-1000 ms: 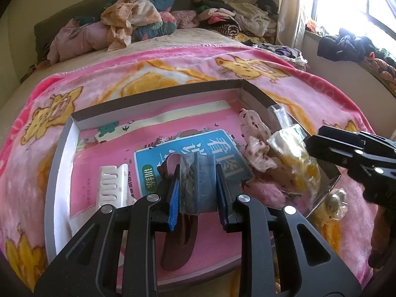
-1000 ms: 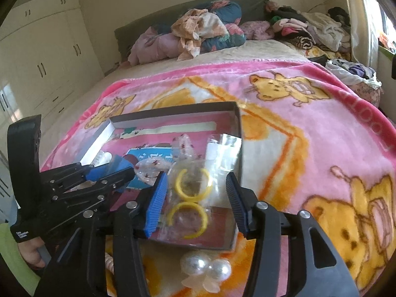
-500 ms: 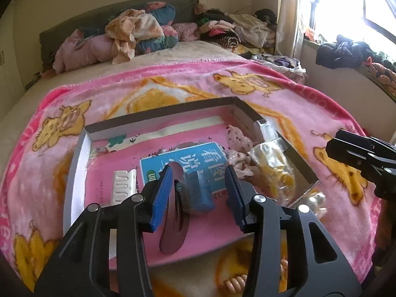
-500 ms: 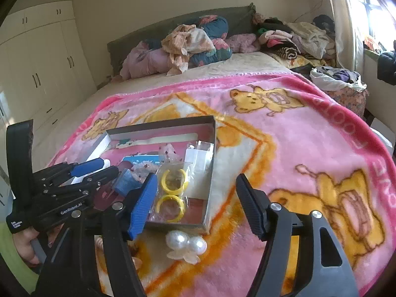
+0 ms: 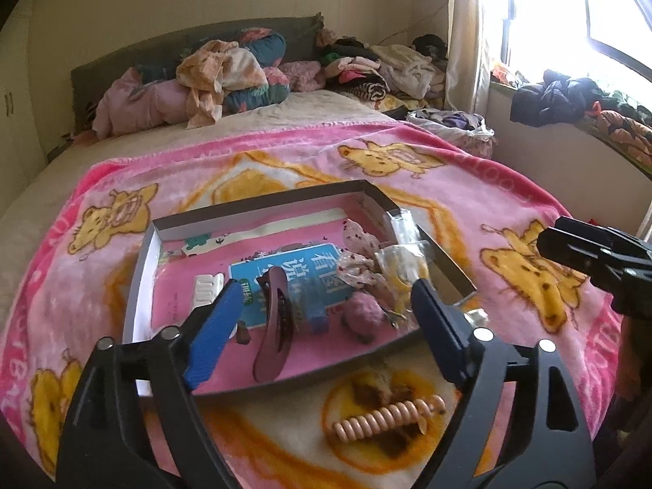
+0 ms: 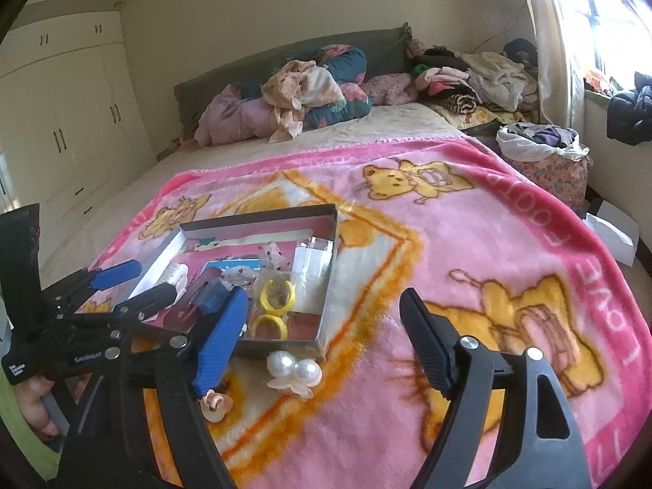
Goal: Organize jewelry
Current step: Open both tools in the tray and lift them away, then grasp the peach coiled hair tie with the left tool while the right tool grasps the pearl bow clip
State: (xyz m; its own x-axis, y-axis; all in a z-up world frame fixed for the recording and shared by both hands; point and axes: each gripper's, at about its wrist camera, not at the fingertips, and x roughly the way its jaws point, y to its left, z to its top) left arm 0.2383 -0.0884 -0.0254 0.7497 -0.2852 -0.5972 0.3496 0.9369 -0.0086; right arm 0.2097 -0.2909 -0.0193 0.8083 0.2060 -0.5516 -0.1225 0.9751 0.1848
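A shallow grey box (image 5: 261, 203) (image 6: 330, 285) lies on the pink blanket. In it are a maroon hair clip (image 5: 277, 322), a white comb clip (image 5: 205, 287), a small blue bagged item (image 5: 316, 313), a floral scrunchie (image 5: 358, 261) and a bag of yellow rings (image 6: 275, 297). A peach spiral clip (image 5: 387, 417) and a pearl clip (image 6: 293, 371) lie on the blanket outside the box's near edge. My left gripper (image 5: 322, 326) is open and empty above the near edge. My right gripper (image 6: 322, 334) is open and empty to the box's right.
The pink bear-print blanket (image 6: 468, 244) covers the bed. Piles of clothes and pillows (image 5: 228, 73) lie at the headboard. A bag of clothes (image 6: 542, 150) stands at the right by the window; wardrobes (image 6: 61, 122) line the left wall.
My left gripper opened, left the blue bagged item in the box and drew back. My right gripper opened wider and pulled back from the bag of yellow rings.
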